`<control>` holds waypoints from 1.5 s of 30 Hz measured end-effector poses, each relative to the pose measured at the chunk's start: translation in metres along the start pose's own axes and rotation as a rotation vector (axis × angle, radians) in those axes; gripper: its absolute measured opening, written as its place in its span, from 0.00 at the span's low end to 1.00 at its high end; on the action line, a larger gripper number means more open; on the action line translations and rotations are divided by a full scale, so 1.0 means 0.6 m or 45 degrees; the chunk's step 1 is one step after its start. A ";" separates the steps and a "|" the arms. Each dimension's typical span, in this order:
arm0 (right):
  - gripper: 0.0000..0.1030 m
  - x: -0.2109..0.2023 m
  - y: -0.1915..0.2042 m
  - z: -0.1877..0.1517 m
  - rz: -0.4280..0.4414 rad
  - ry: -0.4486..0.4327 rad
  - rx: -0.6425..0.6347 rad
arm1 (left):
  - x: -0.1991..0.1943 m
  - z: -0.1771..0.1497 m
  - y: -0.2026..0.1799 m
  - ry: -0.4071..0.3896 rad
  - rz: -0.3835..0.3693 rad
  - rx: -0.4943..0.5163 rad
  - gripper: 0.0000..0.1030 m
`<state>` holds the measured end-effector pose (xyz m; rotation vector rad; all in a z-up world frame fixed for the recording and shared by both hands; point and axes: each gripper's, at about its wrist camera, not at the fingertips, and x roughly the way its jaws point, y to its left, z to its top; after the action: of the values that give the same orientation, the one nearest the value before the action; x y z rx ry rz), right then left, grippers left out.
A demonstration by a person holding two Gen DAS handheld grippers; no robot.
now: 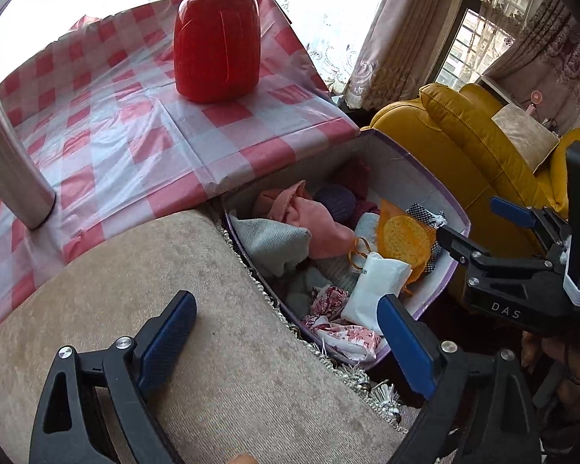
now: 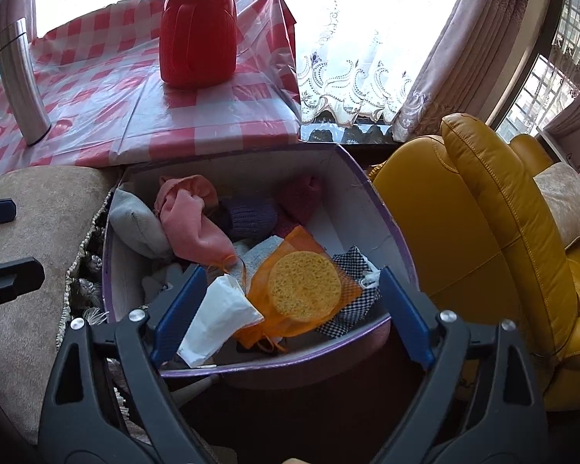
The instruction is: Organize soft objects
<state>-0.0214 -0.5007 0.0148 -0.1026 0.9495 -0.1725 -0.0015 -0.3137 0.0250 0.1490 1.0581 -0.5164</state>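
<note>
- Soft objects sit piled in a purple-rimmed box (image 2: pixel 371 208) on the floor, wedged between a beige cushion (image 1: pixel 197 340) and a yellow leather armchair (image 2: pixel 483 239).
- Contents, seen from the right wrist view: pink cloth (image 2: pixel 191 220) at 11 o'clock in the box, grey pillow (image 2: pixel 135 224) at 9, purple knit (image 2: pixel 251 214) near 12, round yellow sponge (image 2: pixel 304 291) in an orange mesh bag (image 2: pixel 290 247) at centre, white pouch (image 2: pixel 220 317) at 7, checked fabric (image 2: pixel 352 297) at 4.
- Floral cloth (image 1: pixel 340 324) lies at the near corner, visible only from the left wrist view.
- Right gripper (image 2: pixel 290 313): jaws spread wide, empty, poised over the box's near rim, straddling pouch and sponge.
- Left gripper (image 1: pixel 286 344): jaws spread, empty, over the cushion edge beside the box, at 9 o'clock from it.
- Judged step: items gathered in the box; either placing has just ended or one is about to be picked for tidying. Cannot tell which.
- Next move, if a pick: lower onto the pouch or mesh bag, close gently; loose mesh may snag other pieces.
- Surroundings: checked tablecloth (image 1: pixel 96 123) at 12 o'clock behind the box, carrying a red flask (image 1: pixel 216 50) and a steel cylinder (image 1: pixel 7 162).
- Obstruction: box walls and the chair arm crowd any approach from 3 o'clock.
</note>
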 end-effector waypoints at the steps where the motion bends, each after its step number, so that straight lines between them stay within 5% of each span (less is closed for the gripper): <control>1: 0.89 0.001 0.000 -0.001 -0.004 0.004 0.001 | -0.002 -0.002 0.000 -0.006 -0.003 -0.004 0.94; 45: 0.89 0.013 0.003 -0.005 0.008 0.038 0.011 | 0.011 -0.003 0.002 -0.009 0.000 -0.014 0.97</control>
<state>-0.0191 -0.5002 0.0065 -0.0892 0.9787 -0.1727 0.0002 -0.3142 0.0185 0.1374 1.0535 -0.5110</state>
